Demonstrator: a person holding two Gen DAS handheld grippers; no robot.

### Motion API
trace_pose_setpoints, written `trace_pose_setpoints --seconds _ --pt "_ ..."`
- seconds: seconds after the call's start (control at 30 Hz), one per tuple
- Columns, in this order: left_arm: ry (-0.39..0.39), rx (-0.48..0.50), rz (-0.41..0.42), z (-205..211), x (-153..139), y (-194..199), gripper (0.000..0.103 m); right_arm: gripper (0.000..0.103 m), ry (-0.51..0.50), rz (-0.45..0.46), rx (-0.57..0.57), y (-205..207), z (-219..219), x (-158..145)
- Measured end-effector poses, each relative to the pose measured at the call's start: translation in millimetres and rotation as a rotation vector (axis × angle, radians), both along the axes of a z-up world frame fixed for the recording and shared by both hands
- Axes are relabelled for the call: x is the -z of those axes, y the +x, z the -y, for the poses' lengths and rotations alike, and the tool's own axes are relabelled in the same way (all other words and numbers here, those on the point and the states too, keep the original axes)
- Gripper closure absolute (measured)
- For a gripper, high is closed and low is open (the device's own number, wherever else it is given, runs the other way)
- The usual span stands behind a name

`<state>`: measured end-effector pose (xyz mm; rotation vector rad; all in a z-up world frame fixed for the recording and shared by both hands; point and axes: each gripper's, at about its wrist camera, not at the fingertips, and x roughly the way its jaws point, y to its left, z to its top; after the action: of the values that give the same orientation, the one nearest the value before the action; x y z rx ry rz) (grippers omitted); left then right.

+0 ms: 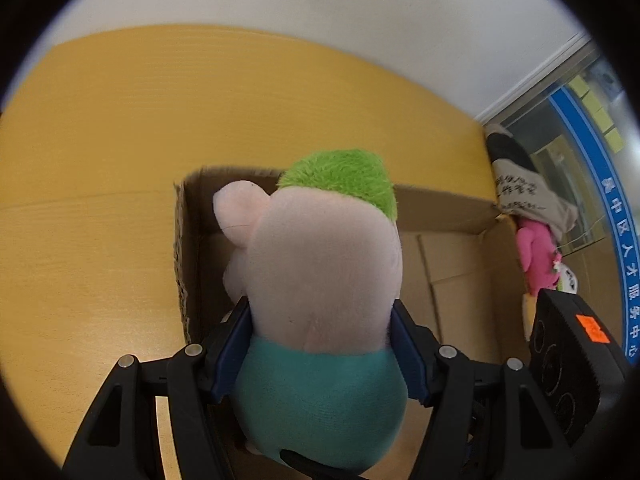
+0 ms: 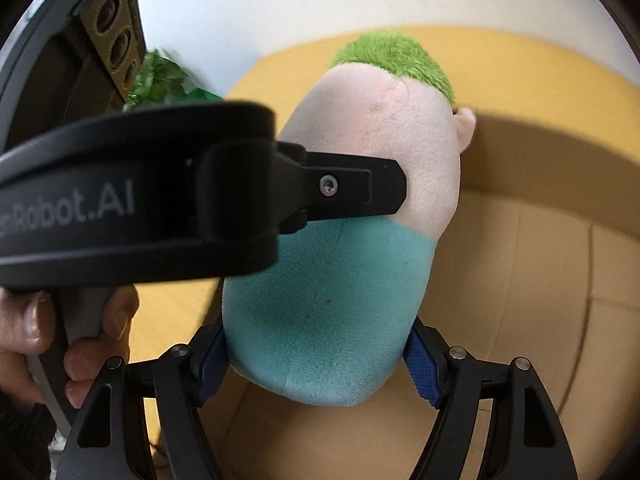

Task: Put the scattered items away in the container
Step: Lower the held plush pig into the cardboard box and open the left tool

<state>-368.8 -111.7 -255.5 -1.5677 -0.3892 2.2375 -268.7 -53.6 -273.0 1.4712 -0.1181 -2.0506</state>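
Observation:
A plush toy (image 1: 320,272) with a pink head, green hair and a teal body hangs over the open cardboard box (image 1: 440,208). My left gripper (image 1: 320,320) is shut on it, its blue pads pressing where head meets body. In the right wrist view my right gripper (image 2: 320,360) is shut on the teal body of the same plush toy (image 2: 328,300), above the floor of the cardboard box (image 2: 520,260). One of the left gripper's fingers (image 2: 352,188) lies across the toy's head.
The box stands on a yellow table (image 1: 160,120) against a white wall. Right of the box lie a pink plush (image 1: 536,256) and a grey printed cloth (image 1: 524,196). A person's hand (image 2: 80,340) grips the left handle. A green plant (image 2: 160,80) stands behind.

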Motion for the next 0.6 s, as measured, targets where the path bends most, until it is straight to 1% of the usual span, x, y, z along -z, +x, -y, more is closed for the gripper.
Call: trace_pose_setpoints --seconds 0.07,0.1,0.23,0.27,0.33,0.37,0.4,0.47,0.53,0.6 --pt "0.014 -0.017 -0.013 2 3 1 0.036 0.024 -0.003 -0.001 0.007 0 -1 4" --pt "0.017 -0.023 -0.010 3 3 0 0.034 0.024 -0.005 -0.002 0.008 -1 -1 4" --pt "0.002 -0.030 0.026 5 -3 1 0.032 0.023 0.013 0.015 0.011 0 1 3" --pt "0.008 -0.039 0.028 9 -8 3 0.034 0.022 0.024 0.012 0.005 0 3 2" --pt "-0.004 -0.073 0.014 20 -18 8 0.034 0.017 0.030 0.017 0.002 -1 3 2" --pt "-0.007 -0.093 0.005 27 -23 11 0.034 0.012 0.035 0.022 -0.002 -2 4 2" --pt "0.000 -0.114 -0.009 34 -32 17 0.035 0.010 0.038 0.025 -0.010 -2 4 1" --pt "0.025 -0.143 -0.044 48 -48 31 0.035 0.010 0.050 0.009 -0.027 0 3 -4" --pt "0.028 -0.158 -0.079 57 -67 52 0.034 0.010 0.059 -0.005 -0.037 6 -2 -13" --pt "0.023 -0.153 -0.100 61 -78 74 0.034 0.010 0.030 -0.026 -0.046 16 -18 -25"
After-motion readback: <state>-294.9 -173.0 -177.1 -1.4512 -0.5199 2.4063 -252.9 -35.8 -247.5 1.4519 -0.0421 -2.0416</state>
